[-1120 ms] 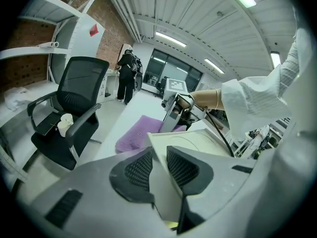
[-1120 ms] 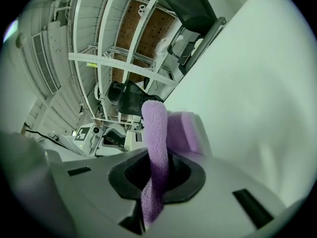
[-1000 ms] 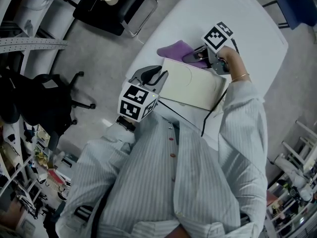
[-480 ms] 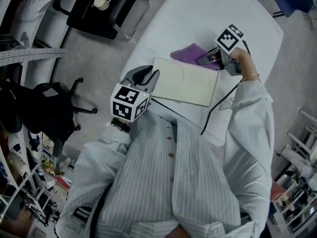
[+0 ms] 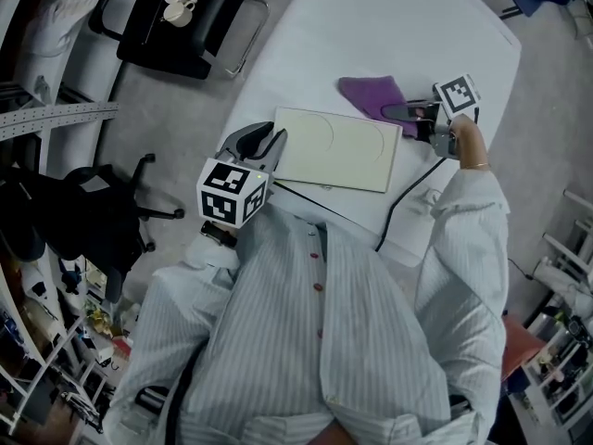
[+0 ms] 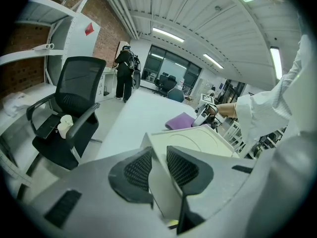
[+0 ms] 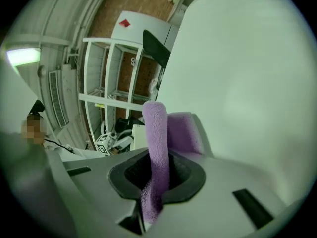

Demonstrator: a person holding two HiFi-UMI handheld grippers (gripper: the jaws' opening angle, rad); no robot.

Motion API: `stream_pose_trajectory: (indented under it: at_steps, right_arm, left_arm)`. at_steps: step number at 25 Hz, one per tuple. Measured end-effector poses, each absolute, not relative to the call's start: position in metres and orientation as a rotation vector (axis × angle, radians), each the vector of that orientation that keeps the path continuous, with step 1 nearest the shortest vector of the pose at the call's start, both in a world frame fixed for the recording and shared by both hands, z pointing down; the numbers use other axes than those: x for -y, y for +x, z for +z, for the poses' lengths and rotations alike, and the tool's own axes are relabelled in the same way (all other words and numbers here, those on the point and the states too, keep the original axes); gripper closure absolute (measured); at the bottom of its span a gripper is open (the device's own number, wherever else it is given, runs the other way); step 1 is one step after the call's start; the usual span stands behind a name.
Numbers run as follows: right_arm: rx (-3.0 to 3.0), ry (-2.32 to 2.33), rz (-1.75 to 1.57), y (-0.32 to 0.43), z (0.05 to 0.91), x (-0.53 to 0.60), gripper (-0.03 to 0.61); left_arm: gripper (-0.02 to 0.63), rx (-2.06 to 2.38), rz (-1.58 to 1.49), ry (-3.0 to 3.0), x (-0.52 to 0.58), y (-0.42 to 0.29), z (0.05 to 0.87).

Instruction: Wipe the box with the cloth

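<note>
A flat cream box (image 5: 334, 148) lies on the white table (image 5: 389, 26). My left gripper (image 5: 262, 144) is shut on the box's near left corner; in the left gripper view that corner of the box (image 6: 198, 138) sits between the pads of the left gripper (image 6: 158, 170). A purple cloth (image 5: 371, 94) rests on the table just beyond the box's far right corner. My right gripper (image 5: 406, 114) is shut on its edge. In the right gripper view the cloth (image 7: 157, 128) stands up between the jaws of the right gripper (image 7: 158, 175).
A black chair (image 5: 176, 17) with white cups on its seat stands left of the table. A dark office chair (image 5: 83, 202) is on the floor at the left. A black cable (image 5: 398, 202) runs over the table near the box's right end.
My right gripper has dragged the cloth to the right, from the box's far edge to the table past its far right corner. The left gripper keeps its hold on the box.
</note>
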State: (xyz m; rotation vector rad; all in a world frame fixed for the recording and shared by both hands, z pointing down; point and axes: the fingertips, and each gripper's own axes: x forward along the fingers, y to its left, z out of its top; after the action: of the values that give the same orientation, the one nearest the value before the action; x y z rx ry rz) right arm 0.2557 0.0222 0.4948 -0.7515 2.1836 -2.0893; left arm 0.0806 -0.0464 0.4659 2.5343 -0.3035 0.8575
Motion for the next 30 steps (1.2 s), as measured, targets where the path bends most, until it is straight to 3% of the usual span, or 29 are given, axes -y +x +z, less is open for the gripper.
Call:
stream_pose_trajectory:
  at_steps: [15,30]
  right_arm:
    - [-1.657,-1.563,-1.466,0.304,0.493,-0.061,0.535]
    - [-1.436,-1.714,-1.404,0.275,0.491,-0.113,0.535]
  left_arm:
    - [0.529,0.291,0.849,2.539,0.046,0.079,0.466]
    - [0.528,0.267,0.797,2.529,0.045,0.079,0.465]
